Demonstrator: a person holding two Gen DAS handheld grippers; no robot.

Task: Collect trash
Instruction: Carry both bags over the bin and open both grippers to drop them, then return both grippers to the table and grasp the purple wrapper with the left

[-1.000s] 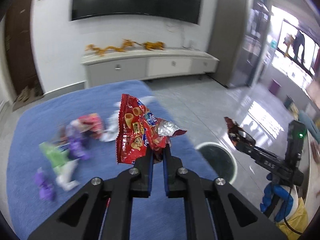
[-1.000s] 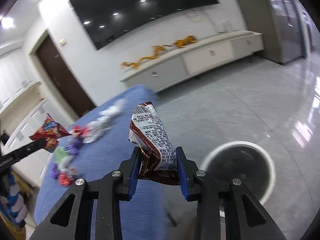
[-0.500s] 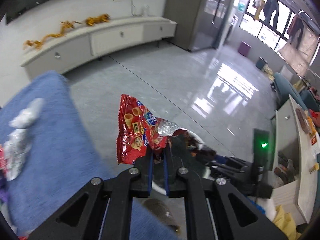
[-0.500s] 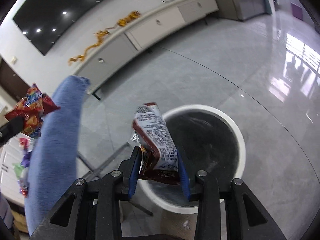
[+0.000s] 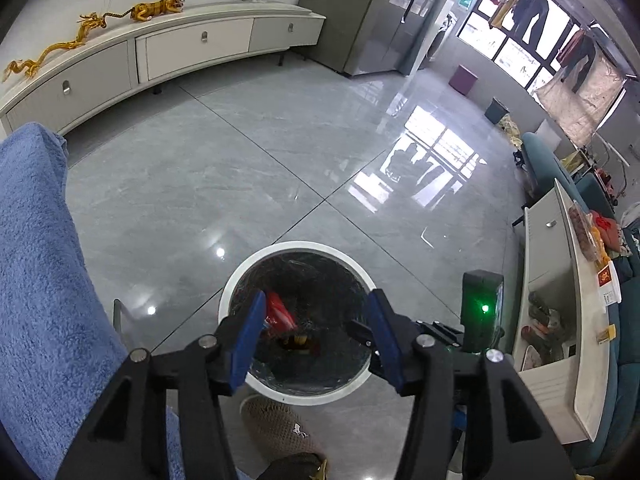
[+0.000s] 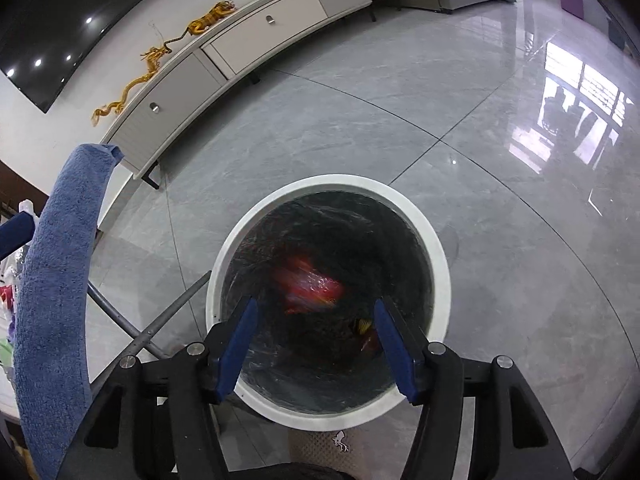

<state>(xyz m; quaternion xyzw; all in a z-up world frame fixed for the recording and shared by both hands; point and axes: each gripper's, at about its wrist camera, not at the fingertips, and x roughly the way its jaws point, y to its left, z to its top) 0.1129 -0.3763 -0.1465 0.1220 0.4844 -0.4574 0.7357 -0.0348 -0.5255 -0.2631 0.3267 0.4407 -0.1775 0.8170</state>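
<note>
Left tongs (image 5: 316, 322): jaws apart, just been opening, nothing between the blue pads. Right tongs (image 6: 314, 342): the same, spread wide and empty, also just opening. Both point down over one white-rimmed trash bin (image 6: 436, 248) lined with a dark bag.

Inside the bin: one red snack wrapper (image 6: 310, 282), blurred, and further wrappers lower down, count unclear. One blue towel-covered counter (image 5: 36, 248) at left; a few more wrappers (image 6: 6, 296) show past its edge. One slippered foot (image 5: 276, 426) beside the bin. Grey tiled floor (image 5: 260, 152); one long white cabinet (image 5: 180, 48) beyond.
</note>
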